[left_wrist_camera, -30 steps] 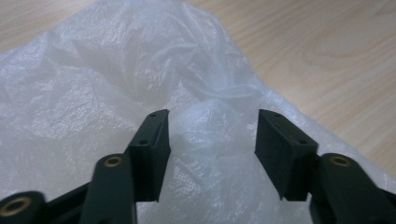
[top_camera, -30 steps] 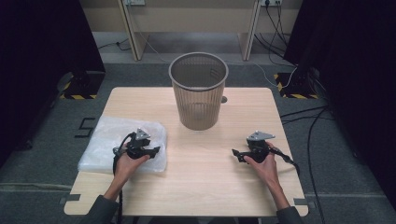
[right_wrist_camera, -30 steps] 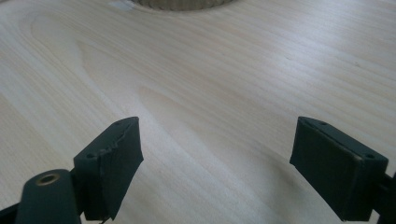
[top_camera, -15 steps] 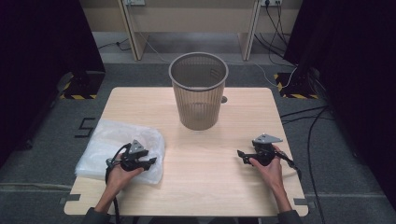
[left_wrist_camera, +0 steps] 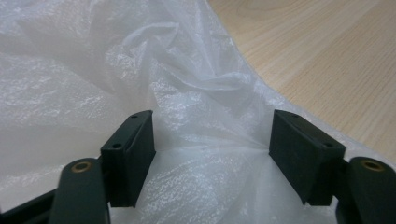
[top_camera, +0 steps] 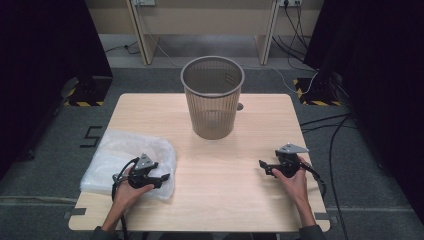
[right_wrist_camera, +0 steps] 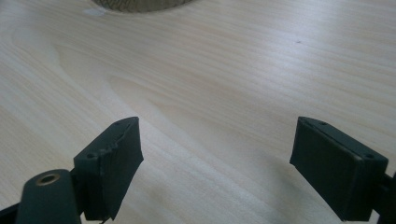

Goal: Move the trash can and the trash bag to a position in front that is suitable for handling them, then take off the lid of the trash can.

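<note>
A crumpled clear plastic bag (top_camera: pixel 120 155) lies on the left part of the wooden table (top_camera: pixel 240 200). My left gripper (top_camera: pixel 164 178) rests over the bag's near right part. In the left gripper view its jaws (left_wrist_camera: pixel 212 126) have just been opening and stand wide, with a bunched fold of the plastic bag (left_wrist_camera: pixel 196 88) lying loose between the pads, which do not press on it. My right gripper (top_camera: pixel 262 165) sits low over bare wood at the right, pointing left. It is open (right_wrist_camera: pixel 217 128) with nothing between its fingers.
A tall mesh wastebasket (top_camera: pixel 212 100) stands at the back middle of the table, and its base (right_wrist_camera: pixel 140 4) shows at the top of the right gripper view. Bare wood lies between the two grippers. Cables run on the floor at the right.
My left gripper has drawn back toward the near edge over the bag and its jaws have spread wider. The right gripper has edged slightly to the right, still open.
</note>
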The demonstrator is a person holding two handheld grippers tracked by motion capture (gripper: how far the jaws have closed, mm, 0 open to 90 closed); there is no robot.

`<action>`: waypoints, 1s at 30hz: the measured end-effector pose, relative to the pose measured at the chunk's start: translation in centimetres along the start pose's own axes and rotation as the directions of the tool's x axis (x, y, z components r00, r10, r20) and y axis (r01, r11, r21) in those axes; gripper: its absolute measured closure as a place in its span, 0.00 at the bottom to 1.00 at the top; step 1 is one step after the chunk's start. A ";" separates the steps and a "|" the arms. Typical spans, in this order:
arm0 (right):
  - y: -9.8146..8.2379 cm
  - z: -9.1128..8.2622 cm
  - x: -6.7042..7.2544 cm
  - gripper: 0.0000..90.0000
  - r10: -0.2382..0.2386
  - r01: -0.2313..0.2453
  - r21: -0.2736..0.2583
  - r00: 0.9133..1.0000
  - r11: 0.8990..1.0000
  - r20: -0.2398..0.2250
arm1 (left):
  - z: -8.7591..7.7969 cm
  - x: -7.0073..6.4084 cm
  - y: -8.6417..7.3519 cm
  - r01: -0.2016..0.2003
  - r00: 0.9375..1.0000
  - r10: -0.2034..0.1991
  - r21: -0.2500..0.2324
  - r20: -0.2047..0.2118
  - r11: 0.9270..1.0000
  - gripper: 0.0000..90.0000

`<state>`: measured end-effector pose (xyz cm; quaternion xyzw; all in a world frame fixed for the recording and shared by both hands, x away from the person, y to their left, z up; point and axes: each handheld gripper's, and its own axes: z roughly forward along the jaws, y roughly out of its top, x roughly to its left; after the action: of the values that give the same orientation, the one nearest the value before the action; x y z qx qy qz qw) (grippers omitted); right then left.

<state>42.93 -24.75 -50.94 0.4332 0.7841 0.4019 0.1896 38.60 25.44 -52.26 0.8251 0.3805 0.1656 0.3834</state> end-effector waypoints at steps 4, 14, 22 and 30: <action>0.1 -0.1 -0.2 0.18 0.005 -0.005 -0.007 1.000 1.000 0.003 | 0.1 0.0 0.0 -0.004 1.000 0.004 0.009 0.002 1.000 0.26; 0.0 -0.2 -0.4 0.18 0.021 -0.021 -0.004 1.000 1.000 0.000 | 0.1 -0.1 0.1 -0.004 1.000 0.004 0.009 0.004 1.000 0.23; 0.0 -0.3 -0.4 0.18 0.015 -0.015 -0.009 1.000 1.000 0.004 | 0.1 -0.1 0.1 -0.004 1.000 0.004 0.009 0.004 1.000 0.23; 0.6 -0.8 -0.7 0.17 0.034 -0.034 -0.007 0.999 0.999 0.020 | 0.1 -0.1 0.1 -0.003 1.000 0.003 0.009 0.003 1.000 0.23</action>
<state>43.11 -25.54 -50.01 0.4498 0.7734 0.4034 0.1919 38.66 25.29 -52.31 0.8278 0.3792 0.1631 0.3800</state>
